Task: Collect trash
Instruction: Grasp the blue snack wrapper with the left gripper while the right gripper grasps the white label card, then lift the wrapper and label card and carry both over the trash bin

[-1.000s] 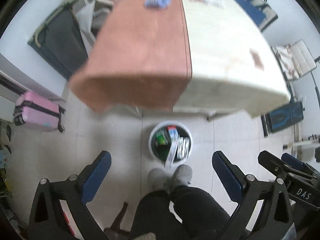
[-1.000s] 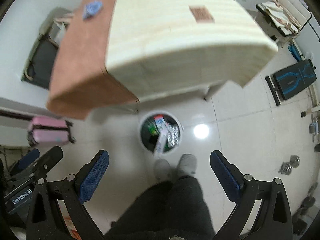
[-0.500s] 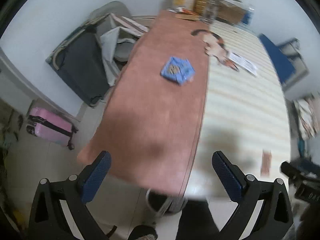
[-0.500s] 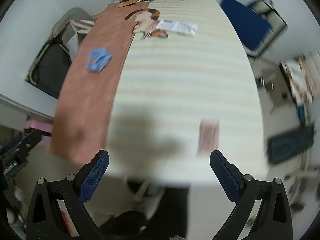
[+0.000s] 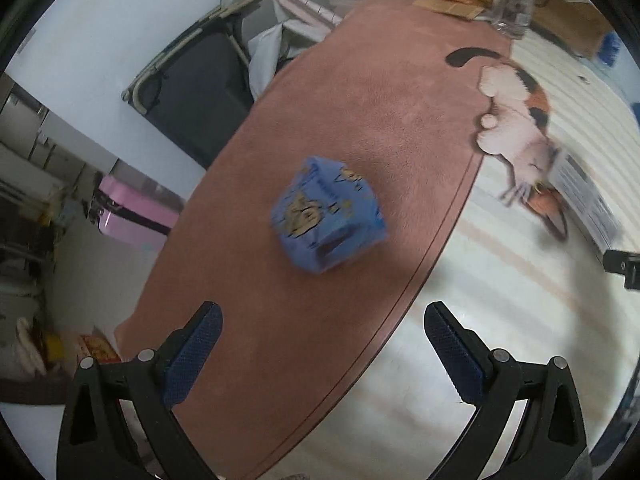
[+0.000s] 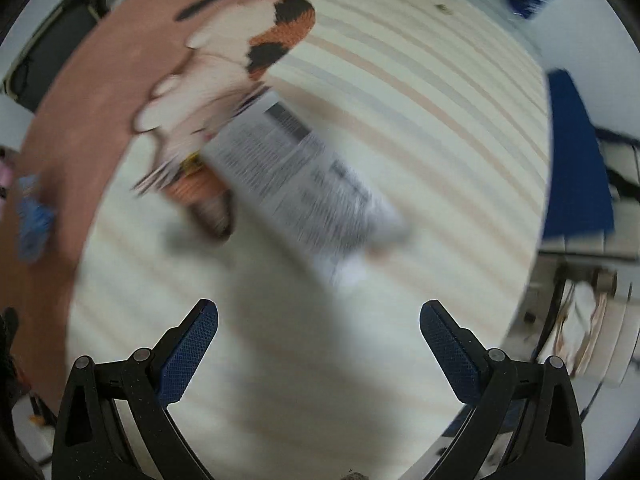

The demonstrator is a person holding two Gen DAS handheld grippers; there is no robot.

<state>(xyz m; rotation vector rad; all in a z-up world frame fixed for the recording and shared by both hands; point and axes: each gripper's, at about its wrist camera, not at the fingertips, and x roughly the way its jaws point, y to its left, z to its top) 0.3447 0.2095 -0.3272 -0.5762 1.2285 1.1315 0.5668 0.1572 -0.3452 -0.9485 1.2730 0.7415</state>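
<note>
The left gripper [image 5: 322, 344] hangs over the table with its blue-padded fingers [image 5: 192, 354] spread wide and nothing between them; just ahead of it and centred on the gap lies a crumpled blue wrapper [image 5: 328, 216] on the pinkish-brown mat [image 5: 360, 112], so the step in hand looks like a reach for that piece of trash. To do it well, bring the gripper down straight over the wrapper, keep the fingers apart until they straddle its bulk, and close on the thick crumpled middle rather than a loose edge, since thin film of this kind is likely to slip or tear free. The right gripper [image 6: 316, 344] is likewise spread and empty, held above the striped cream tablecloth [image 6: 420, 92]; ahead of it and a little to the right lies a printed white packet [image 6: 304, 180], blurred, flat on the cloth and overlapping the head of the cat picture [image 6: 240, 48], and it probably needs a pinch at one raised end because it sits so flat. Beyond the left gripper, at the far end of the table, stand a clear jar and cardboard boxes [image 5: 568, 12], well apart from either target. Off the table's left side are a dark folding chair [image 5: 196, 76] and a pink suitcase [image 5: 132, 216]. Nothing stands between either gripper and its piece, and no bin shows in either view
</note>
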